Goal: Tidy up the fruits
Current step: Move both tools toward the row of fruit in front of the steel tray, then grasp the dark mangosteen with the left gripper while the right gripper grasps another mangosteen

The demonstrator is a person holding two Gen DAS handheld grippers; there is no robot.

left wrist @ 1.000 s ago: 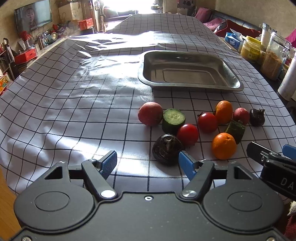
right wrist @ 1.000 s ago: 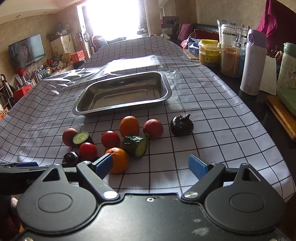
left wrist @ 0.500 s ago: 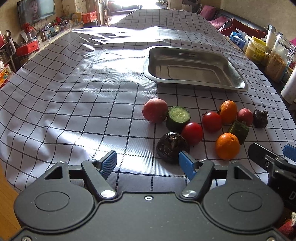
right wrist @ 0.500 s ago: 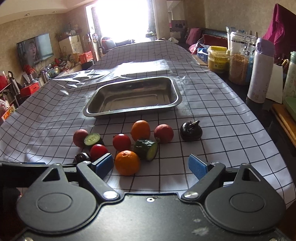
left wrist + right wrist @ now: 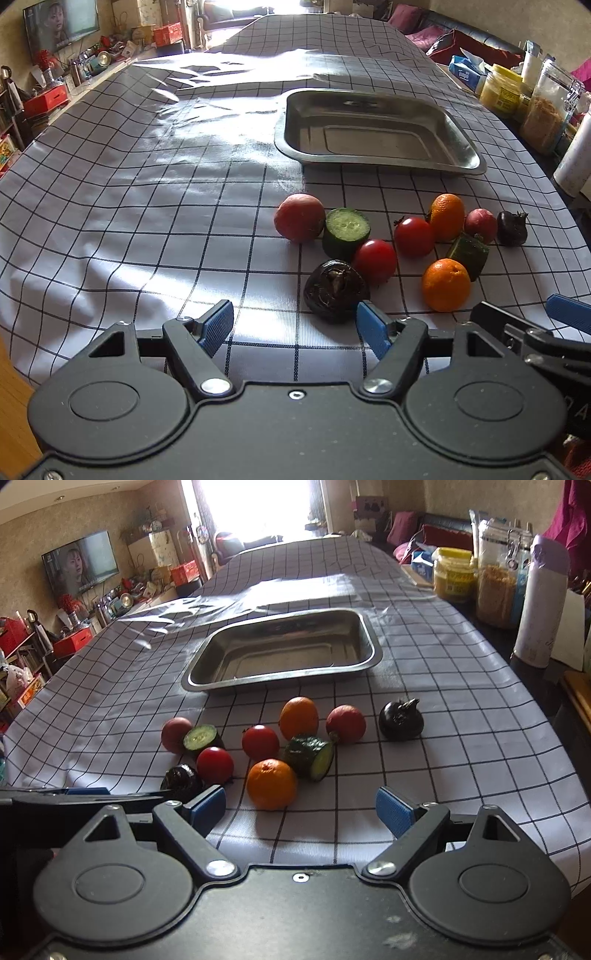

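Left wrist view: a checked cloth covers the counter (image 5: pixel 147 206) in a cluttered living room, TV (image 5: pixel 61 22) at 10 o'clock; left gripper (image 5: pixel 293 326) spread wide, clamping nothing. Fruits (image 5: pixel 373 258) lie loose at 6 o'clock of the bare tray (image 5: pixel 465 155). Right wrist view alone shows a lilac flask (image 5: pixel 541 602); right gripper (image 5: pixel 301 808) likewise agape.

The right claw (image 5: pixel 301 810) tips a touch since a second ago, so in its view the steel tray (image 5: pixel 207 685) and the fruit slide right and down the frame. The near orange (image 5: pixel 272 783) now sits squarely between its open tips instead of by the left one. Nothing on the worktop (image 5: pixel 443 738) itself shifts.
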